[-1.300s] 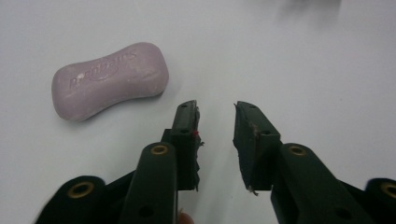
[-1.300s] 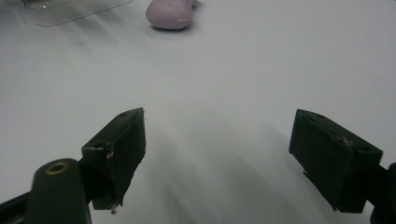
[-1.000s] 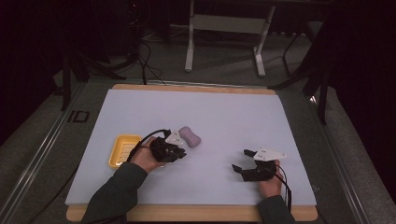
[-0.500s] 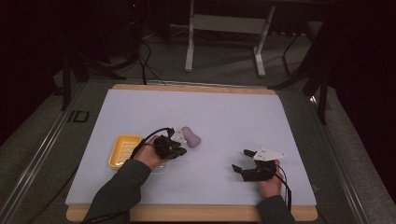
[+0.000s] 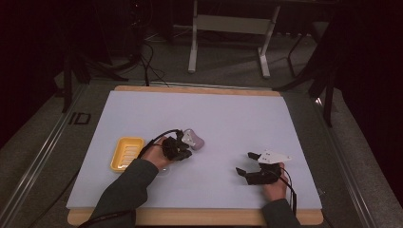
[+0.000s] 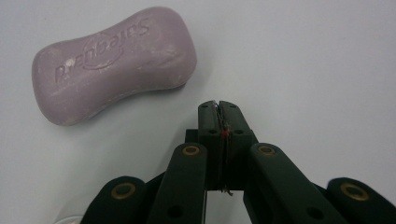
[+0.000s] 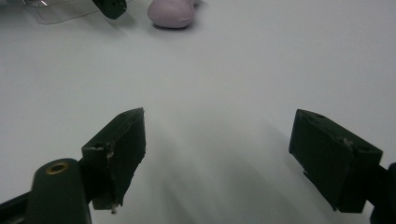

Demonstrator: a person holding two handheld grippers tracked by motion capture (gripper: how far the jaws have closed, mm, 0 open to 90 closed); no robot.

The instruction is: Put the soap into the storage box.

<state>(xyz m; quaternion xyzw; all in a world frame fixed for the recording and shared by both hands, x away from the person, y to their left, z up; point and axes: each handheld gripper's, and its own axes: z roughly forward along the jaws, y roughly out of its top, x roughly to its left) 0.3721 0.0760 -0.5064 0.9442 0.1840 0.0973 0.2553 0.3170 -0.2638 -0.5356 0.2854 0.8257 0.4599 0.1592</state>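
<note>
A purple soap bar (image 6: 114, 63) with a stamped brand name lies flat on the white table cover, just up and to the left of my left gripper (image 6: 218, 105). That gripper is shut, its black jaws pressed together with nothing between them, and it does not touch the bar. In the high view the soap bar (image 5: 194, 138) sits right beside the left gripper (image 5: 185, 153). My right gripper (image 7: 219, 121) stands open over bare cover, and in the high view the right gripper (image 5: 245, 163) is near the front right. Far ahead of it lies the soap bar (image 7: 172, 11).
A yellow ribbed soap dish (image 5: 126, 152) rests to the left of the left hand. A clear plastic piece (image 7: 56, 11) lies by the left gripper. Metal stand legs (image 5: 228, 42) stand on the floor beyond the table's far edge.
The left hand has slid a little to the right, closer to the soap bar. The right hand has stayed where it was.
</note>
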